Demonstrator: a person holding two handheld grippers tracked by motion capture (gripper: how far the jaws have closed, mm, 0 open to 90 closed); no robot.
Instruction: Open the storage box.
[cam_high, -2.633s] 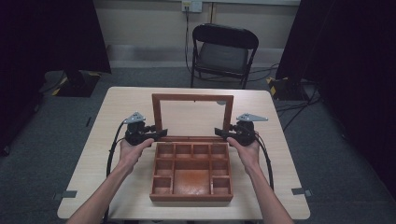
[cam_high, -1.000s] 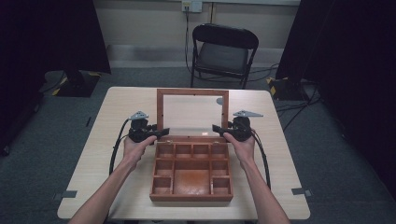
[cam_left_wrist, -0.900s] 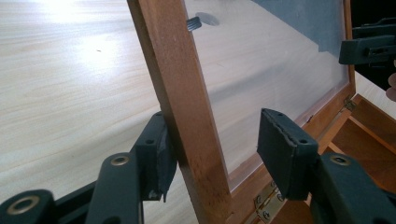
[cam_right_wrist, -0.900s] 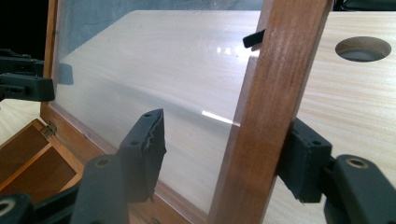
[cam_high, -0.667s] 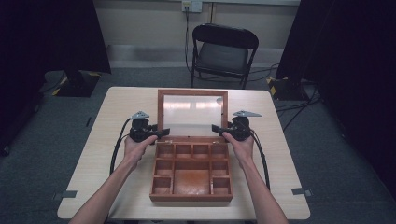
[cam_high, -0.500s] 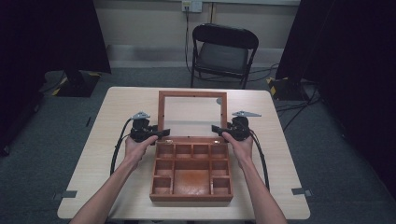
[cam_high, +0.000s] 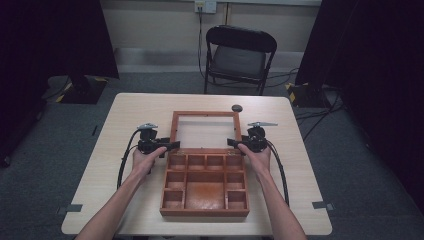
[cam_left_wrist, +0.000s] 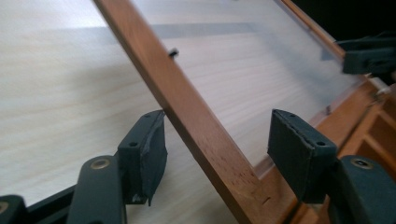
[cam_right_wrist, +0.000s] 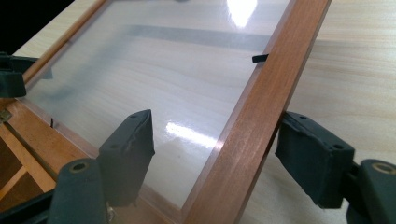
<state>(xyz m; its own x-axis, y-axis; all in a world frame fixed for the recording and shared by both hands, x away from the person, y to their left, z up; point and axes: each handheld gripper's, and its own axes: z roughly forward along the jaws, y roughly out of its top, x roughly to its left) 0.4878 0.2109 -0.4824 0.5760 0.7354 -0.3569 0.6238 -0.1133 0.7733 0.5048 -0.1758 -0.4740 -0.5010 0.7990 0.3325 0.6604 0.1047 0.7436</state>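
— Since a few seconds ago the glazed lid (cam_high: 205, 131) has tipped farther back, and both tongs have slid in closer to it at the hinge end. How do they stand?

— Left tongs (cam_left_wrist: 217, 154) are spread wide, straddling the lid's left frame rail; the outer pad (cam_left_wrist: 149, 156) sits just against the wood, the inner one is apart from it, over the glass side. Right tongs (cam_right_wrist: 217, 156) are also wide, astride the right frame rail; the outer pad (cam_right_wrist: 310, 156) touches or nearly touches the wood, I cannot tell which, and the inner pad is off the rail over the pane. Neither pair is clamped.

— And the box?

— The wooden box (cam_high: 204, 182) lies open in the middle of the surface (cam_high: 125, 115), divided into compartments: a row of small ones by the hinge, a large one in the middle, small ones down each side. The lid rises from its far edge, leaning back. Each hand (cam_high: 148, 159) rests beside the box's far corners.

— Anything near it?

— A small dark round object (cam_high: 237, 108) on the surface just beyond the lid's far right corner. Cables loop from the tongs along each side of the box.

— Beyond the surface?

— A black folding chair (cam_high: 239, 57) behind it, grey carpet, dark curtains on both sides, a pale wall with a socket.
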